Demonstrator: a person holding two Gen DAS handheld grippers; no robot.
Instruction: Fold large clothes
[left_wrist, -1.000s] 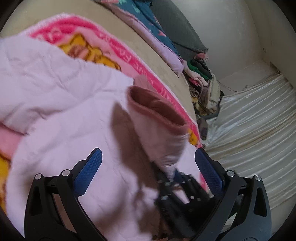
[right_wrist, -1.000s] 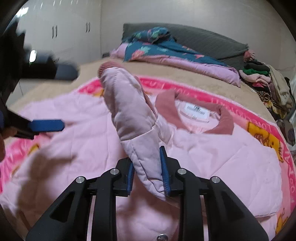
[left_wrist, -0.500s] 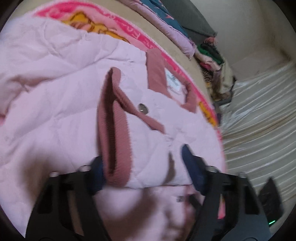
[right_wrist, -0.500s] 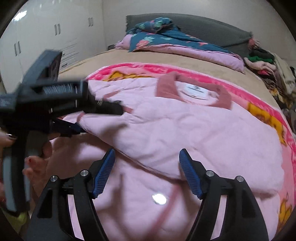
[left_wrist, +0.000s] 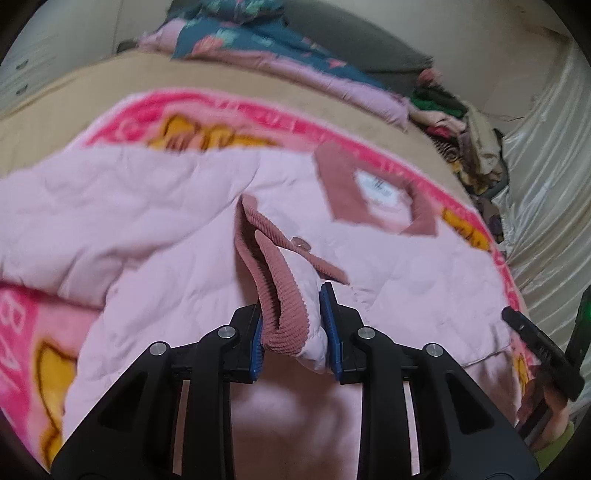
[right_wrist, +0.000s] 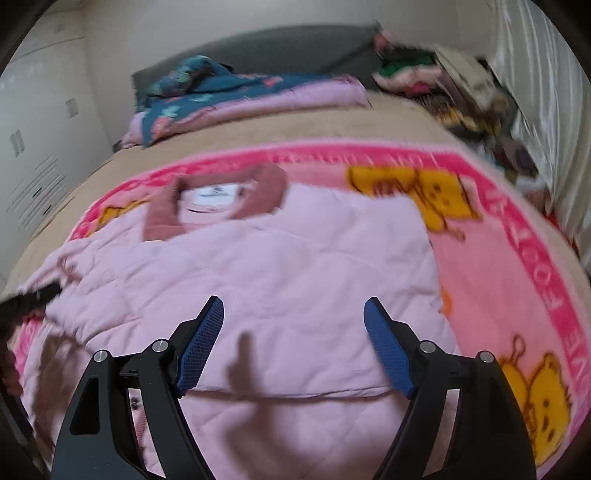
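Closing left tool on jacket cuff.

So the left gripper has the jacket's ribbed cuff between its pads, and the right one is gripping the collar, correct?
Not quite. The right gripper holds nothing: in the right wrist view its jaws stand apart, opening above the jacket. The left gripper does have the ribbed cuff between its pads.

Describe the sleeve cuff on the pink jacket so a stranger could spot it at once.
On the bed, a pale pink quilted jacket lies spread over a bright pink cartoon blanket. Its ribbed dusty-rose cuff sits between the closing left gripper pads; the same-coloured collar frames a white label.
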